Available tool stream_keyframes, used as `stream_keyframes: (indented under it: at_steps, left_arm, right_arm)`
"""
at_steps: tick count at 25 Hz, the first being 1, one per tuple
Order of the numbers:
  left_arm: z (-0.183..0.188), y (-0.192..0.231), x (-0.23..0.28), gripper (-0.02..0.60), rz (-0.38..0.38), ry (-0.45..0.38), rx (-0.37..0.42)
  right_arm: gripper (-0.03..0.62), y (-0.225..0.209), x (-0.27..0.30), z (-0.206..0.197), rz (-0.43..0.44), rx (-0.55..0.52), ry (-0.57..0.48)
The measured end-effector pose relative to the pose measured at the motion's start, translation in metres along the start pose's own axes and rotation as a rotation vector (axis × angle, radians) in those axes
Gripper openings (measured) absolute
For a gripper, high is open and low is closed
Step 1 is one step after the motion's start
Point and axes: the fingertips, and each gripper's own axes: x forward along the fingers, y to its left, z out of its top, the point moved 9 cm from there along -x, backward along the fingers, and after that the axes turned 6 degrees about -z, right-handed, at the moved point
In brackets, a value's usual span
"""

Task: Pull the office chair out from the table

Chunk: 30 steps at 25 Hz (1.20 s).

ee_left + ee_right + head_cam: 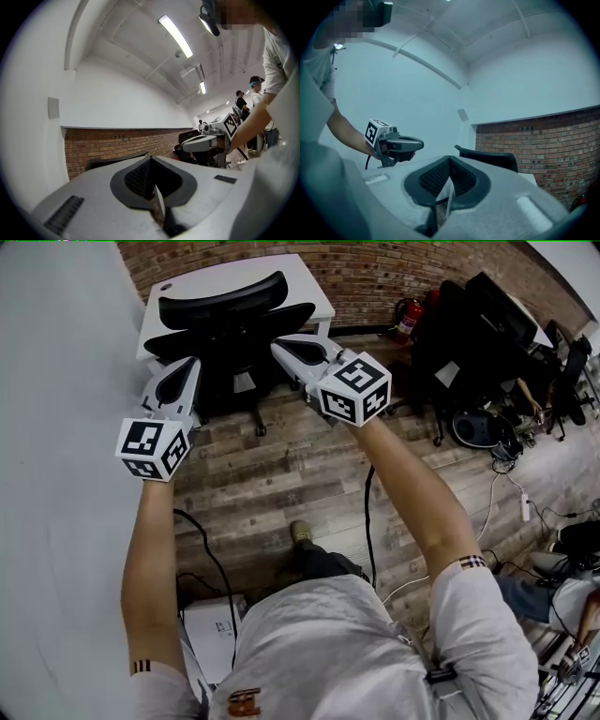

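A black office chair (230,326) stands tucked against the white table (300,277) by the brick wall. My left gripper (193,362) is shut and empty, its tip by the chair's left side. At the chair's right side my right gripper (276,346) is also shut with nothing in it. From the head view I cannot tell whether either tip touches the chair. In the left gripper view, the shut jaws (150,159) point level at the chair back's top edge (110,162). The right gripper view shows its closed gripper (450,157) with the chair back (487,160) beyond.
A white wall (56,484) runs along the left. Black cables (204,554) and a white box (212,626) lie on the wooden floor near my feet. A red fire extinguisher (406,317) and more black chairs (469,343) stand at the right.
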Motion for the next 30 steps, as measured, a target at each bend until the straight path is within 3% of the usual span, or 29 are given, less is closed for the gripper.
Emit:
stream_keyframes:
  at_steps: [8,16,30]
  left_arm:
    - [-0.03,0.045,0.047,0.0,0.059,0.063,0.01]
    - [-0.054,0.079,0.08,0.006,0.13,0.185,0.086]
    - [-0.083,0.162,0.087,0.143,0.091,0.517,0.274]
  right_arm:
    - [0.002,-0.063,0.041,-0.02,0.016,-0.107,0.064]
    - [0.005,-0.128,0.062,-0.04,0.008,-0.225,0.149]
    - [0.168,-0.176,0.11,-0.066,0.103,-0.489,0.425]
